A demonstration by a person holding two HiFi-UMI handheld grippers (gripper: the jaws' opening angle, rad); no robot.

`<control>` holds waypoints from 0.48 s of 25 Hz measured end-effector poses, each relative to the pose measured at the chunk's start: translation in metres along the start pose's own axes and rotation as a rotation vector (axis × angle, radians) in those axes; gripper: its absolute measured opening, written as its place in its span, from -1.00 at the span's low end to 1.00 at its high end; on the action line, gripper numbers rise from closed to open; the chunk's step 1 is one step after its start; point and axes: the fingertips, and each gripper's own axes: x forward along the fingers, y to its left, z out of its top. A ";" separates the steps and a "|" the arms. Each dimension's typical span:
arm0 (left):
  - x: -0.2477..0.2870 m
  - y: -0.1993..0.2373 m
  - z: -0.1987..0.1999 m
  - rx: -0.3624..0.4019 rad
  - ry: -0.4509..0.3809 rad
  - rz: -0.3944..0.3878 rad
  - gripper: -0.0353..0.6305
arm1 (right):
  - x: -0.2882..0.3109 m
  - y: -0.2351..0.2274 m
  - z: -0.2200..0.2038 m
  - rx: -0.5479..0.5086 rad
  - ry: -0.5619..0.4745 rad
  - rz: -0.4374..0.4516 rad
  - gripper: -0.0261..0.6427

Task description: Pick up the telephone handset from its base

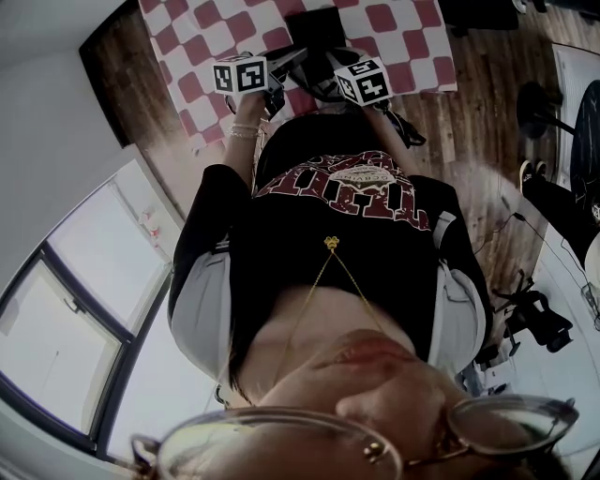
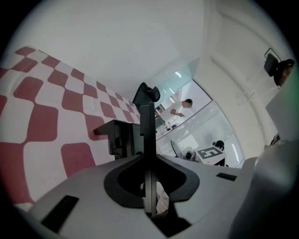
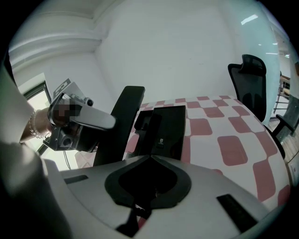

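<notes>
The black telephone handset [image 2: 147, 126] stands upright, edge-on, between the jaws of my left gripper [image 2: 148, 186], which is shut on it. In the right gripper view the handset [image 3: 124, 120] leans clear of the telephone base [image 3: 163, 128], with the left gripper [image 3: 70, 122] gripping its lower end. In the left gripper view the base [image 2: 119, 137] sits on the checkered cloth behind the handset. My right gripper [image 3: 150, 186] rests at the base's near end, which fills the dark gap between its jaws. In the head view both marker cubes [image 1: 240, 75] [image 1: 364, 82] sit just short of the base [image 1: 314, 26].
A red-and-white checkered cloth [image 3: 224, 140] covers the table. A black office chair [image 3: 250, 79] stands beyond the table's far right edge. White walls enclose the corner, and people work behind a glass partition [image 2: 180, 108]. A window [image 1: 66, 309] is at the person's left.
</notes>
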 end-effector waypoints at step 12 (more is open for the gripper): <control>-0.011 -0.016 0.014 -0.007 -0.062 -0.011 -0.66 | 0.000 0.001 0.000 0.001 0.007 0.015 -0.86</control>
